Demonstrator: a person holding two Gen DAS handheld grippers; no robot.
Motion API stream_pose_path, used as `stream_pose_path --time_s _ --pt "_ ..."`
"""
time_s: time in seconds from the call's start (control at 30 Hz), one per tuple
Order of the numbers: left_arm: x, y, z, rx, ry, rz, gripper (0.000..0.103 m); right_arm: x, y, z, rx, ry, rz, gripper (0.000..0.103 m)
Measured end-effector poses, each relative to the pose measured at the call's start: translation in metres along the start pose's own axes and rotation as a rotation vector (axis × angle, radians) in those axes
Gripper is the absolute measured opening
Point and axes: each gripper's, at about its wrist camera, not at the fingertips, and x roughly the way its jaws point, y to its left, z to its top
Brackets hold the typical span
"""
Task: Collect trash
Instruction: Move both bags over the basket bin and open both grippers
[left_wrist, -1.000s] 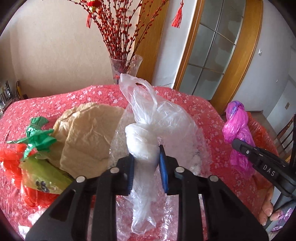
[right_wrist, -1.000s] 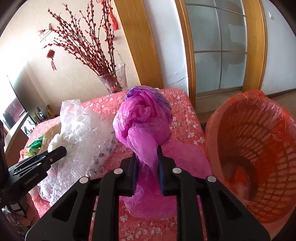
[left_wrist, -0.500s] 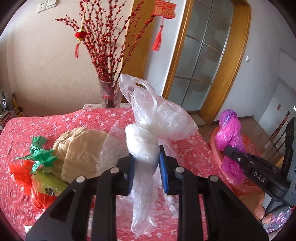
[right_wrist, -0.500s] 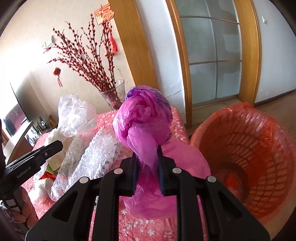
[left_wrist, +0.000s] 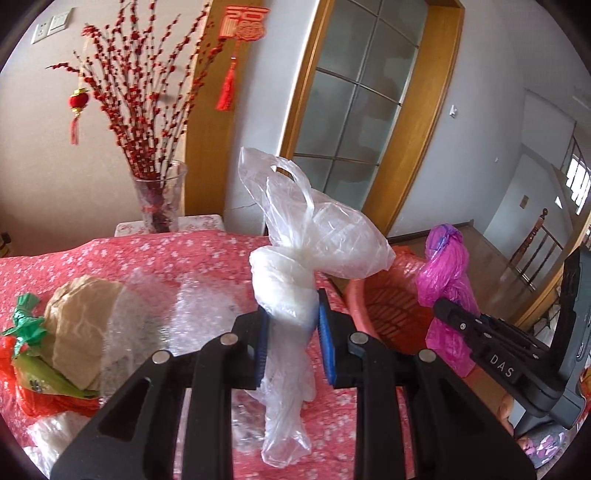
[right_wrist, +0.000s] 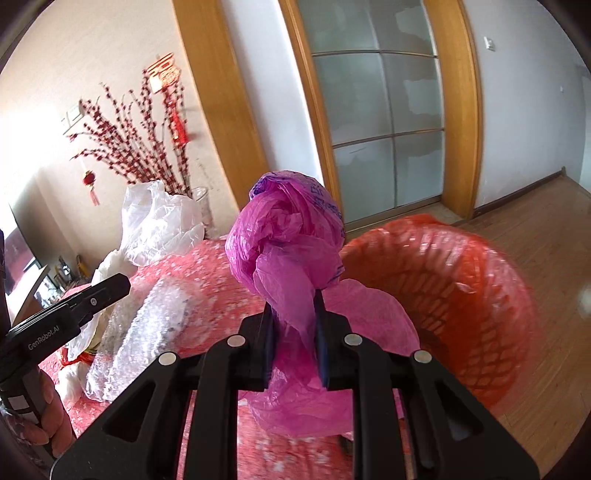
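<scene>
My left gripper (left_wrist: 291, 314) is shut on a knotted clear plastic bag (left_wrist: 314, 236) and holds it above the red flowered tablecloth (left_wrist: 166, 254). My right gripper (right_wrist: 293, 299) is shut on a knotted magenta plastic bag (right_wrist: 288, 236), held up beside the orange mesh bin (right_wrist: 443, 295) lined with an orange bag. In the left wrist view the magenta bag (left_wrist: 445, 273) hangs over the bin (left_wrist: 384, 306) at the table's right edge. The clear bag (right_wrist: 159, 221) also shows in the right wrist view, at the left.
Bubble wrap (left_wrist: 192, 314), a tan bag (left_wrist: 81, 317), a green bag (left_wrist: 27, 325) and red and white bags lie on the table's left side. A glass vase (left_wrist: 159, 199) of red branches stands at the back. Glass doors and a wooden floor lie to the right.
Both grippers have risen with their bags and swung right toward the orange bin. The clear bag has lifted off the bubble wrap.
</scene>
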Motion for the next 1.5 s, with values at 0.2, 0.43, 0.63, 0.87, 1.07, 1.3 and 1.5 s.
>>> stream_pose_path --time_s 0.2,0.43,0.63,0.87,1.07,1.3,1.5 --pt "0.012 -0.031 0.001 0.025 0.011 -0.059 0.024 -0.008 -0.026 0.001 0.043 -0.019 -0.037 0.019" --pt "0.033 -0.063 0.000 0.049 0.038 -0.119 0.024 -0.017 -0.056 0.004 0.091 -0.040 -0.079 0.019" --pt "0.051 -0.082 0.001 0.058 0.063 -0.157 0.024 -0.021 -0.082 0.006 0.130 -0.051 -0.113 0.019" --pt "0.073 -0.101 0.002 0.050 0.097 -0.202 0.024 -0.022 -0.106 0.006 0.174 -0.050 -0.148 0.019" --pt "0.086 -0.114 0.004 0.057 0.110 -0.234 0.025 -0.019 -0.117 0.010 0.194 -0.049 -0.152 0.020" --pt "0.098 -0.124 -0.002 0.066 0.134 -0.234 0.040 -0.014 -0.127 0.011 0.219 -0.044 -0.140 0.043" --pt "0.100 -0.108 -0.008 0.045 0.145 -0.192 0.046 -0.014 -0.131 0.005 0.225 -0.037 -0.154 0.049"
